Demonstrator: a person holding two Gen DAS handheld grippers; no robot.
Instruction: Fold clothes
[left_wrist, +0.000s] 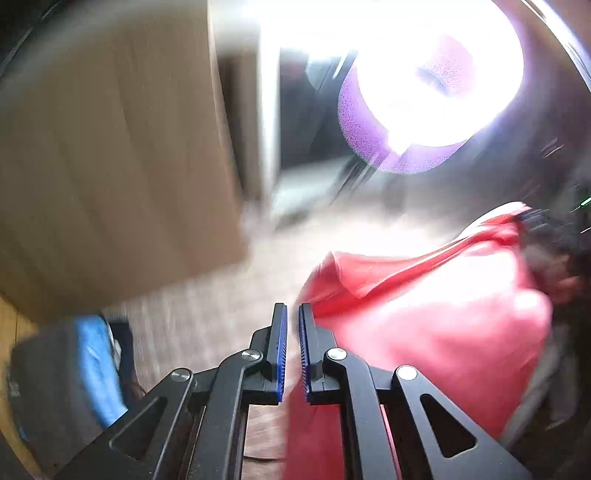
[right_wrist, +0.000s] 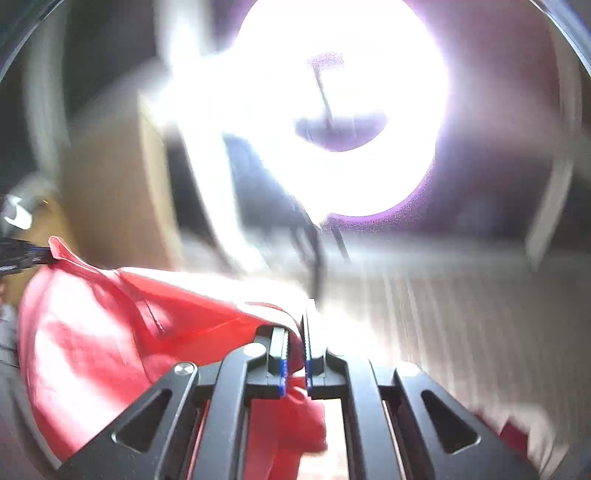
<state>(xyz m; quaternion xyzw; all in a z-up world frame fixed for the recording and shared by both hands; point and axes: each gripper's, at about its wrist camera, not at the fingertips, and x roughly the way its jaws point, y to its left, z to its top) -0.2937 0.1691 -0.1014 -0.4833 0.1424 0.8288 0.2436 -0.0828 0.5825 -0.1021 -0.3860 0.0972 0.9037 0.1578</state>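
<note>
both the left gripper (left_wrist: 292, 354) and right gripper (right_wrist: 294, 354) pinch the red garment (right_wrist: 110, 332), stretched between them, apparently not yet folded

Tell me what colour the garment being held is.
Red garment, plain with no pattern visible; the right wrist view shows it best.

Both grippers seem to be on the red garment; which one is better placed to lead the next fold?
Probably the right gripper: the red fabric garment is visibly pinched between its pads. The left gripper grips only an edge, less clearly through blur.
</note>
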